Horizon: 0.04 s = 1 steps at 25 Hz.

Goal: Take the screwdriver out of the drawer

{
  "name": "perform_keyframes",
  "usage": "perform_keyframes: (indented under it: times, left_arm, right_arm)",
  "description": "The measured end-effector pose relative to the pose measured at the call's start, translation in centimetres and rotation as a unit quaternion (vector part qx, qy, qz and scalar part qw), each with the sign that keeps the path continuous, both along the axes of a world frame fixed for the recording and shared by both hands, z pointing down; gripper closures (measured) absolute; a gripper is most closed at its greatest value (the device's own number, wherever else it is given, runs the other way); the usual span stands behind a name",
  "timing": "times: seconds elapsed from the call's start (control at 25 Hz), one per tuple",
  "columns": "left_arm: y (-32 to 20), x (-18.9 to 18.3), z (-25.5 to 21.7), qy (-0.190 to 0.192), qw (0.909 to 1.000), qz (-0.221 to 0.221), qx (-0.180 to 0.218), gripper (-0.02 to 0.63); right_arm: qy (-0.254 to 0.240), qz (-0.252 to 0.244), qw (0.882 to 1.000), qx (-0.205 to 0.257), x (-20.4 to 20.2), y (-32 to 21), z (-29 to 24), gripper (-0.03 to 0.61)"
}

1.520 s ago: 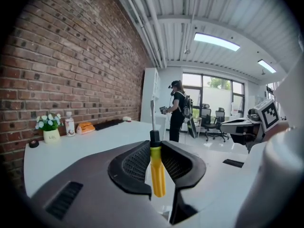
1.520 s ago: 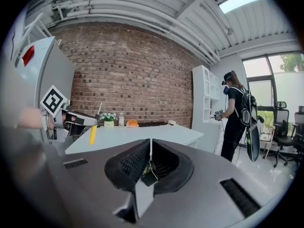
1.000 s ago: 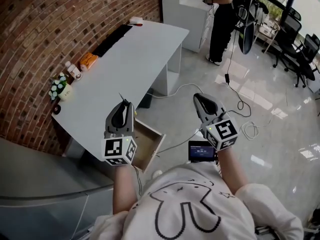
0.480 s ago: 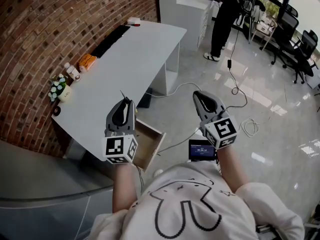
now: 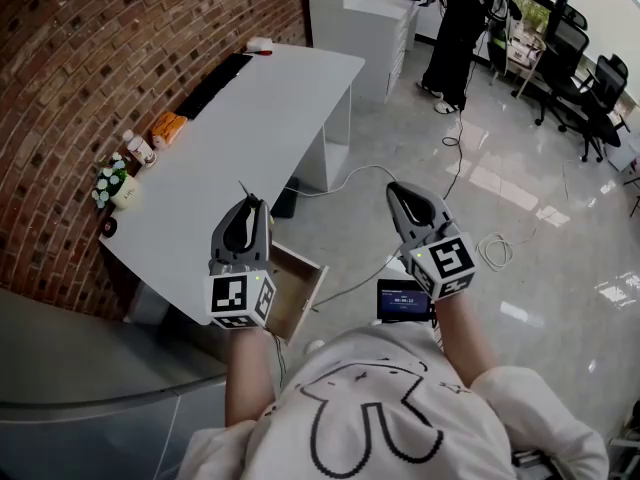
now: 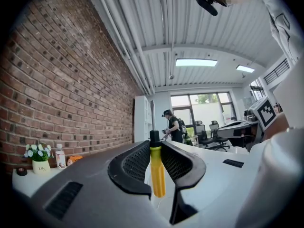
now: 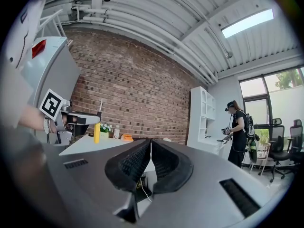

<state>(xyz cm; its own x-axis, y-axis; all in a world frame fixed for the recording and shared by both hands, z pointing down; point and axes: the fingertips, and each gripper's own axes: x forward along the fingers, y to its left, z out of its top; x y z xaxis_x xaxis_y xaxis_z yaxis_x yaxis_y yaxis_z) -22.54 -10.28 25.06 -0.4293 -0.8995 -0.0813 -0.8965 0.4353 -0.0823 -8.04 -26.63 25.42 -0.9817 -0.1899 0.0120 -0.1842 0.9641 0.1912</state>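
Observation:
A screwdriver with a yellow handle (image 6: 157, 170) and a thin metal shaft stands upright between the jaws of my left gripper (image 6: 156, 148), which is shut on the handle. In the head view the left gripper (image 5: 247, 208) is held level above the desk's near corner, and the shaft tip (image 5: 243, 190) pokes up past it. The wooden drawer (image 5: 300, 293) hangs open just below and to the right. My right gripper (image 5: 405, 196) is held over the floor, to the right of the drawer. Its jaws (image 7: 150, 144) are shut with nothing between them. The right gripper view also shows the yellow handle (image 7: 97, 133).
The white desk (image 5: 260, 118) runs along the brick wall and carries a black keyboard (image 5: 212, 83), an orange object (image 5: 167, 126) and a small flower pot (image 5: 115, 183). A person (image 5: 460, 28) stands by white shelves at the back. Cables (image 5: 490, 253) lie on the floor, with office chairs (image 5: 590, 78) behind.
Both grippers stay where they were, the left still holding the screwdriver. The person at the back has moved a little farther away.

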Motion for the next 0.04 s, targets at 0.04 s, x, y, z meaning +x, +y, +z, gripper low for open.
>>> perform_keyframes:
  times: [0.04]
  left_arm:
    - [-0.03,0.11,-0.04,0.0,1.0,0.0,0.001,0.532]
  right_arm:
    - [0.0,0.0,1.0,-0.001,0.11,-0.01,-0.01,0.555]
